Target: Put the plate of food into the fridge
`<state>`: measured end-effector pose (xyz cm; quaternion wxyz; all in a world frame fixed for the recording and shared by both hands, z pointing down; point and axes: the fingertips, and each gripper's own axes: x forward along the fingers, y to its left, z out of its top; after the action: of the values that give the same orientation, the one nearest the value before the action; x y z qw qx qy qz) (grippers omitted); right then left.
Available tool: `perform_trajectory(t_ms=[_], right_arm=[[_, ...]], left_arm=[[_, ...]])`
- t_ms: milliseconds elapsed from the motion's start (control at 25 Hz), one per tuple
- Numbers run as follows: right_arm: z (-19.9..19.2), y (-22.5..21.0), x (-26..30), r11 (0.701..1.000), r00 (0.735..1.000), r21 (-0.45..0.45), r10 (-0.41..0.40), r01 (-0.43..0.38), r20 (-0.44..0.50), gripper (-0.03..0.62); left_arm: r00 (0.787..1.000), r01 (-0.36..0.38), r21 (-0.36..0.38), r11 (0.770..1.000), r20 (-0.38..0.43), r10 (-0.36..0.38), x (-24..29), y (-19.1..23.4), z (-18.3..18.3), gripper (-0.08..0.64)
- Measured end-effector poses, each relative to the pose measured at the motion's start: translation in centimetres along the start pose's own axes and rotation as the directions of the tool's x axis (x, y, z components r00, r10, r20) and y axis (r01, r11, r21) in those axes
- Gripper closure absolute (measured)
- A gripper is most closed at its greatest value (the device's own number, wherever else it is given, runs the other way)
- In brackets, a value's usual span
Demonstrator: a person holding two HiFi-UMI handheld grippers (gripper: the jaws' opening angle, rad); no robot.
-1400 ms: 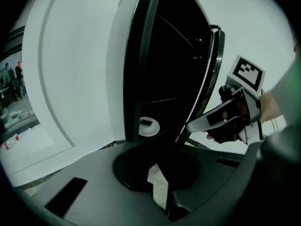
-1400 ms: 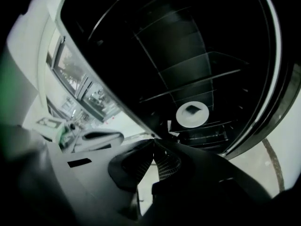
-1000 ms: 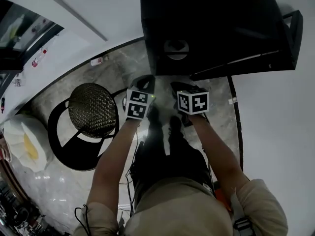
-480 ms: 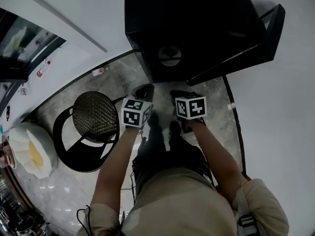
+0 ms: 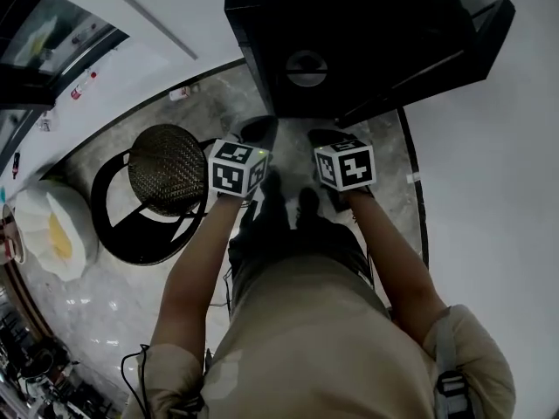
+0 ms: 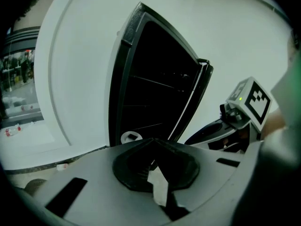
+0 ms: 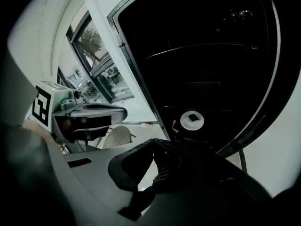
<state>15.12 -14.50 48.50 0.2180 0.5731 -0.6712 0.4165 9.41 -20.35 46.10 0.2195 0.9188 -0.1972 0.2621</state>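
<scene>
I am finding left gripper [image 6: 153, 141] and right gripper [image 7: 154, 143] jaws closed, empty; plate [image 7: 192, 120] ahead, judged rigid and breakable, needing a rim hold.

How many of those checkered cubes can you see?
2. One cube rides on the left gripper, the other on the right gripper, side by side before the open fridge. None seems hidden.

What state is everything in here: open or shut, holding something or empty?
Fridge: open, dark inside.
Fridge door: swung out to the right.
Plate: resting low inside the fridge, nothing gripping it.
Left tool: jaws together, holding nothing.
Right tool: jaws together, holding nothing.
Chair: unoccupied, woven seat bare.
</scene>
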Motion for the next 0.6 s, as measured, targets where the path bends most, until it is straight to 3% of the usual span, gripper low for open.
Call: perform_trajectory(t_ms=[200, 360, 600], right_arm=[[0.2, 1.5, -0.9, 0.995, 1.000, -0.099, 0.004, -0.004, 0.005, 0.571], [0.6, 2.8, -1.8, 0.978, 1.000, -0.209, 0.013, -0.010, 0.013, 0.571], [1.0, 4.0, -3.1, 0.954, 0.999, -0.300, 0.027, -0.019, 0.021, 0.571]], left_arm=[[1.000, 0.012, 0.027, 1.000, -0.009, -0.011, -1.3, -1.3, -0.4, 0.549], [1.000, 0.002, 0.053, 0.999, -0.005, -0.002, -2.1, -2.1, 0.2, 0.549], [0.999, -0.036, 0.090, 0.995, 0.020, 0.035, -3.7, -2.6, 1.5, 0.549]])
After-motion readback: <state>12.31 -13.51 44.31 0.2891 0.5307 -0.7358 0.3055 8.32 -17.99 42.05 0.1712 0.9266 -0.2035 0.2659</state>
